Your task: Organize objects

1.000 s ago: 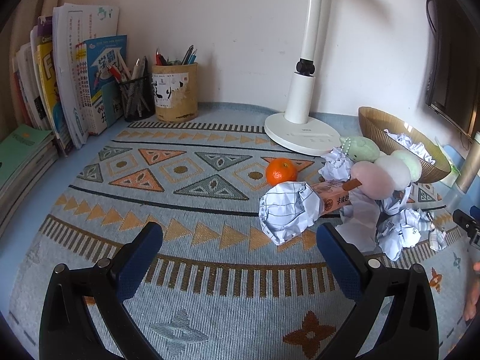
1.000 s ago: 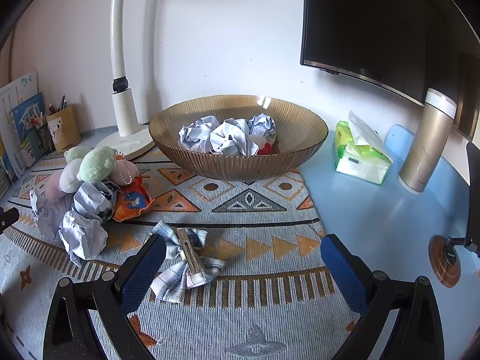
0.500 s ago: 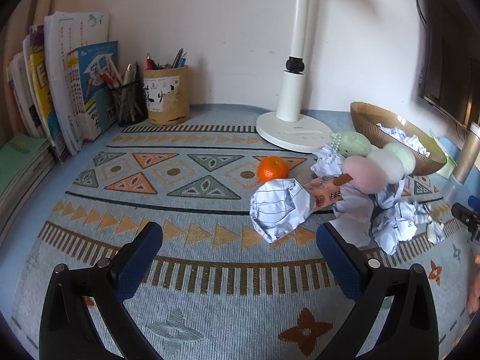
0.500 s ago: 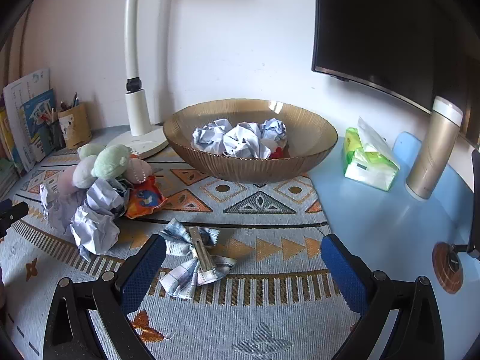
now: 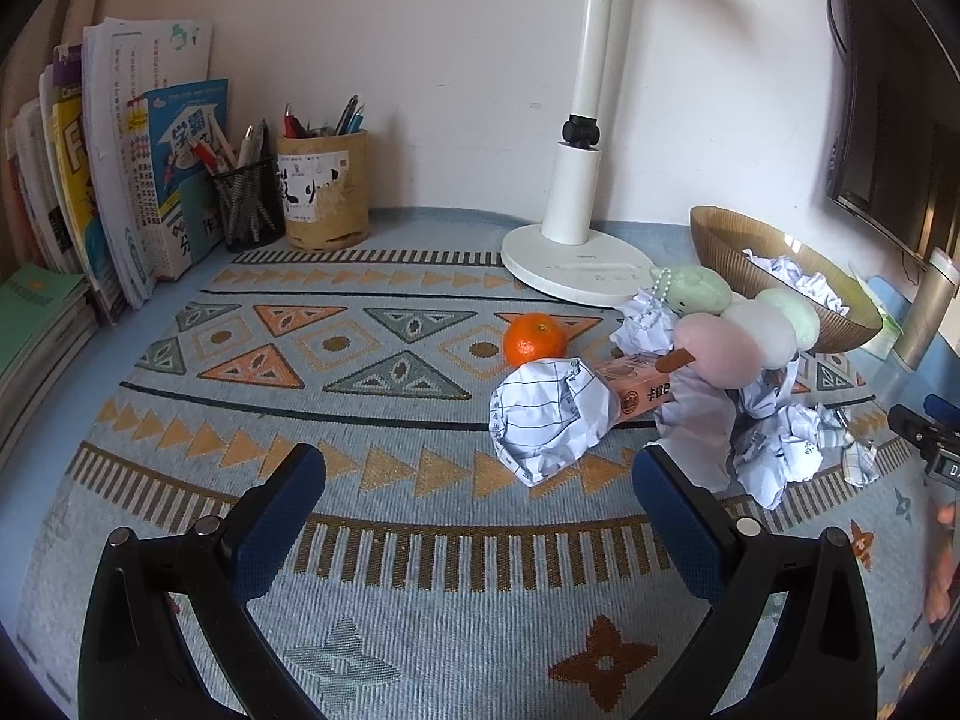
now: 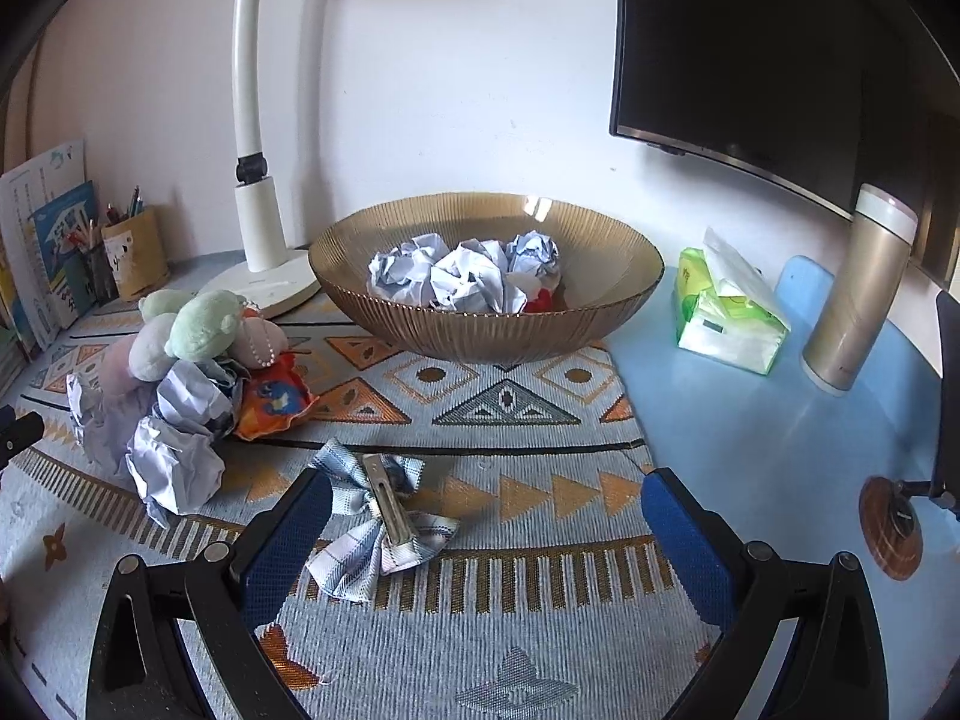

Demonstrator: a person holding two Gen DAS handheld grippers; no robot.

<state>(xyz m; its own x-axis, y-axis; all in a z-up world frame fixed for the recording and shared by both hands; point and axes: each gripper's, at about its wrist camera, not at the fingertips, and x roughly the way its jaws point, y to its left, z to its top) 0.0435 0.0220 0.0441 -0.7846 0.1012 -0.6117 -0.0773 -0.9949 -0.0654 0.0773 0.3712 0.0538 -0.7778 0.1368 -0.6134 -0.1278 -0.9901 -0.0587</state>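
My left gripper (image 5: pixel 479 477) is open and empty above the patterned mat, just short of a crumpled lined paper ball (image 5: pixel 549 417). Behind the ball lie an orange (image 5: pixel 534 339), a pink carton (image 5: pixel 639 387), a plush dango toy (image 5: pixel 744 327) and more paper balls (image 5: pixel 774 450). My right gripper (image 6: pixel 486 507) is open and empty, with a plaid bow hair clip (image 6: pixel 384 519) lying by its left finger. A brown ribbed bowl (image 6: pixel 600 294) holds several paper balls (image 6: pixel 468 276). The pile of plush and paper (image 6: pixel 174 396) lies to the left.
A white lamp base (image 5: pixel 576 264) stands at the back. Pen holders (image 5: pixel 321 189) and books (image 5: pixel 120 180) line the back left. A tissue pack (image 6: pixel 729 324), a gold flask (image 6: pixel 858 312) and a monitor (image 6: pixel 750 48) stand at the right.
Both grippers have drifted slightly to the right and stay open. The objects on the mat have not moved.
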